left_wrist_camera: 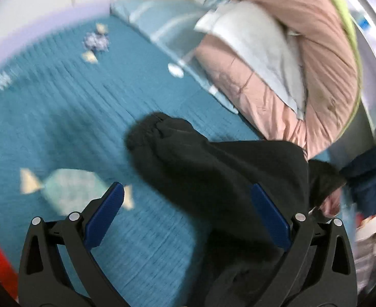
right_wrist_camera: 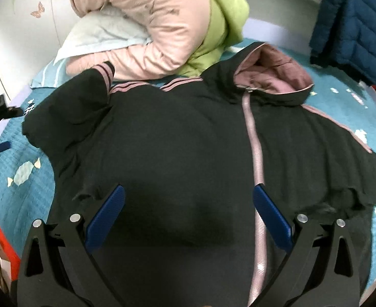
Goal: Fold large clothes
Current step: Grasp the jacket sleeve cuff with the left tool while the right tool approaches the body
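Observation:
A large black hooded jacket [right_wrist_camera: 183, 138] with a pink zip, pink stripes and a pink-lined hood lies spread front-up on a teal bedspread [right_wrist_camera: 21, 194]. Its left sleeve is folded in over the body, cuff up. My right gripper [right_wrist_camera: 188, 199] is open and empty, hovering over the jacket's lower front. My left gripper [left_wrist_camera: 188, 199] is open and empty above the jacket's left sleeve [left_wrist_camera: 213, 174]; this view is motion-blurred. The left gripper's blue fingertip shows at the left edge of the right wrist view [right_wrist_camera: 1, 147].
A pile of pink and green quilts [right_wrist_camera: 162, 25] and a pale blue pillow [right_wrist_camera: 98, 35] lie at the head of the bed. A navy puffer jacket [right_wrist_camera: 352, 33] lies at the far right. A red object [right_wrist_camera: 6, 250] stands by the left bed edge.

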### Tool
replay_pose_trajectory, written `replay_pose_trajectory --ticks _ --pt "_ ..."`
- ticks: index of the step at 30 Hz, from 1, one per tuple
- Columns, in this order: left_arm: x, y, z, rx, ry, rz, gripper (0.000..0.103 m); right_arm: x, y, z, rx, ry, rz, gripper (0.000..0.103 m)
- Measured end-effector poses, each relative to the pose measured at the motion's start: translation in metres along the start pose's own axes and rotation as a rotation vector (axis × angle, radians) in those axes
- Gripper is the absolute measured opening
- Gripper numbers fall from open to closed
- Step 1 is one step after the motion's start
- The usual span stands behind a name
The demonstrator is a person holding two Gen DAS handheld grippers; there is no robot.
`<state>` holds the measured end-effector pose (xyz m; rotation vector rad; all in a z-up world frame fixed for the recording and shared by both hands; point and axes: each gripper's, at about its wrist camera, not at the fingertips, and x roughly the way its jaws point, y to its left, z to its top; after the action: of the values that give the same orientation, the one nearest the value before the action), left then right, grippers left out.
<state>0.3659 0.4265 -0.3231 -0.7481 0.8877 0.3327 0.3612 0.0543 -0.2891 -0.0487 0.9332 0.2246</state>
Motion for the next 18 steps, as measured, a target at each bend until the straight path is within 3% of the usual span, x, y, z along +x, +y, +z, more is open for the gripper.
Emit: replay_pose_trajectory --ticks 6,9,14,15,18 --pt "0.065 0.029 0.015 -0.176 0.141 -0.05 0.098 0.036 0.016 0.011 0.005 0.033 0.018 0.096" --pt "0.076 0.045 0.01 -0.256 0.164 -0.086 0.097 0.046 0.02 0.017 0.006 0.032 0.018 0.096" --pt "0.087 0.044 0.018 -0.221 0.133 -0.172 0.047 0.058 0.028 0.025 0.013 0.027 0.047 0.096" --pt "0.088 0.044 0.02 -0.216 0.13 -0.192 0.029 0.06 0.03 0.026 0.016 0.03 0.061 0.096" --pt "0.07 0.037 0.027 -0.163 0.042 -0.157 0.019 0.067 0.037 0.029 0.042 0.04 0.115 0.096"
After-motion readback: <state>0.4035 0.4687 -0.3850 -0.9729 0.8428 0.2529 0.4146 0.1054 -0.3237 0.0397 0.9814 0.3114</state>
